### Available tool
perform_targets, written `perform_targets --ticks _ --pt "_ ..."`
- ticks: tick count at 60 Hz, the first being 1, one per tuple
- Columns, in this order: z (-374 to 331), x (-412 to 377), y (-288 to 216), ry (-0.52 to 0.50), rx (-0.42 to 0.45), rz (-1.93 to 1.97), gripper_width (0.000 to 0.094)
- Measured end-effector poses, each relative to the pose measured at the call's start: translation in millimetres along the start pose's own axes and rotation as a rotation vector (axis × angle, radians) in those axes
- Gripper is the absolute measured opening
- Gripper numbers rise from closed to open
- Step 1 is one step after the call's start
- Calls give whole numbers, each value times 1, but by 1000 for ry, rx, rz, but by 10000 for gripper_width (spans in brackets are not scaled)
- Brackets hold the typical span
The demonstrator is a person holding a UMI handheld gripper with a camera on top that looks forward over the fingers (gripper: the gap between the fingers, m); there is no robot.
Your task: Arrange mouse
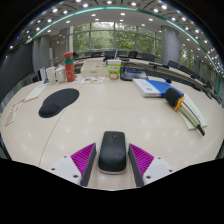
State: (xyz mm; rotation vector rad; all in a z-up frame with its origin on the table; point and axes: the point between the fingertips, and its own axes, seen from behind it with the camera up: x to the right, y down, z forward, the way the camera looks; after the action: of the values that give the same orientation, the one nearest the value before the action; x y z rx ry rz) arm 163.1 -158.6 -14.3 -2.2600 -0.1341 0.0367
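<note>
A black computer mouse [113, 150] sits between my two fingers, its length running along them. My gripper [113, 153] is shut on the mouse, and the magenta pads [85, 156] touch its two sides near the fingertips. A black oval mouse pad [58, 102] lies on the pale table [110, 115], well ahead and to the left of the fingers. I cannot tell whether the mouse rests on the table or is held just above it.
Ahead to the right are a blue and white book [151, 87], a yellow and black tool [175, 98] and a white sheet [192, 117]. At the far edge stand bottles and boxes [62, 73] and a green-labelled container [114, 69]. Papers [24, 100] lie at the left.
</note>
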Motion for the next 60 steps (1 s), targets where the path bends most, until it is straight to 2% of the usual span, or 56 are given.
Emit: perform_targets --ticks 3,11,17,29,35,48,54,60 --pt "4 3 -2 -4 -2 -4 484" --pt "5 5 -2 -20 -27 -4 407" --pt "4 10 -3 10 -37 -8 349" --pt "-10 5 -25 26 -23 -6 328" --pt "-28 -3 -65 45 26 8 328" --pt "-54 -45 -204 66 194 37 328" --pt "-39 -88 -255 42 227 38 326" --pt "-4 -137 -280 21 225 -2 326"
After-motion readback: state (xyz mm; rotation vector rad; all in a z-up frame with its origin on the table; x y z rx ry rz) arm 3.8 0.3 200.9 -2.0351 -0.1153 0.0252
